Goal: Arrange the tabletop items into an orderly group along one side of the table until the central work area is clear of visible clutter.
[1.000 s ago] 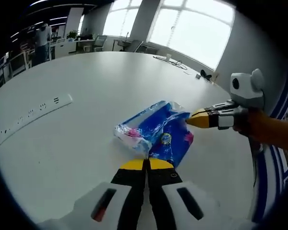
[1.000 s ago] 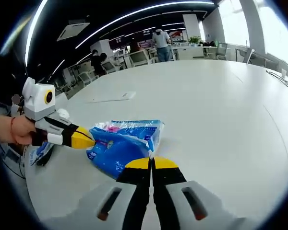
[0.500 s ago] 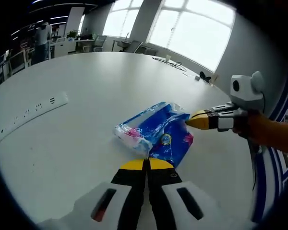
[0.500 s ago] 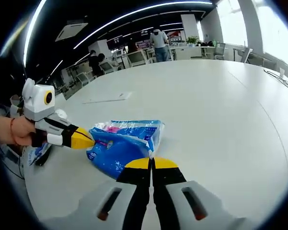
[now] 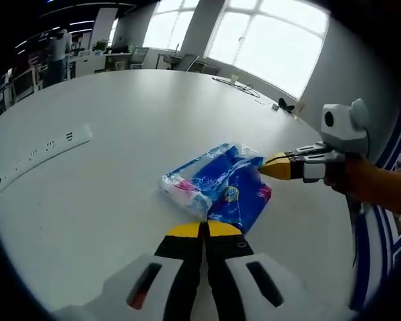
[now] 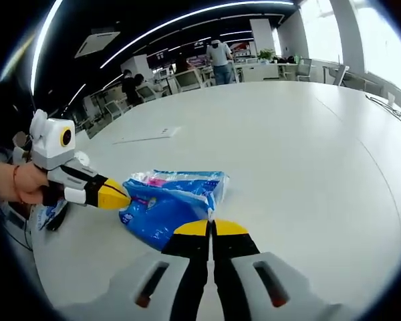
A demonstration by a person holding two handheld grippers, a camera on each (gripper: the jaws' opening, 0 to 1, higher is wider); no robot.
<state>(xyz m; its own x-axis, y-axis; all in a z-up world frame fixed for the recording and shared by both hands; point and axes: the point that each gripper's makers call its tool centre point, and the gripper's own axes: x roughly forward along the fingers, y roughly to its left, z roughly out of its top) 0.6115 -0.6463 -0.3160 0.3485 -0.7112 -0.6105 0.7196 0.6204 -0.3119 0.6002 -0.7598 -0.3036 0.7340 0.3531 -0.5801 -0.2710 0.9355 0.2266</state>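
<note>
Bright daylight from tall windows (image 5: 254, 33) falls across a wide white table (image 5: 120, 120) in an open office, with desks, chairs and standing people (image 6: 220, 53) at the far end under long ceiling light strips (image 6: 187, 20). Its surface is smooth and mostly bare; a flush white power strip panel (image 5: 43, 150) runs along one side, and a dark cable (image 5: 237, 85) lies near the window edge. A blue plastic package (image 5: 217, 187) with pink and white print lies flat on the table, close to the near edge.

In the left gripper view, the left claw (image 5: 203, 231) has its yellow-tipped jaws pressed together, pinching the package's near edge. The right claw (image 5: 271, 165) comes in from the right, held by a hand (image 5: 371, 184), its tips closed on the package's far corner.

In the right gripper view, the right claw (image 6: 210, 229) is clamped on the package's (image 6: 170, 204) edge, while the left claw (image 6: 120, 197) grips the opposite side.
</note>
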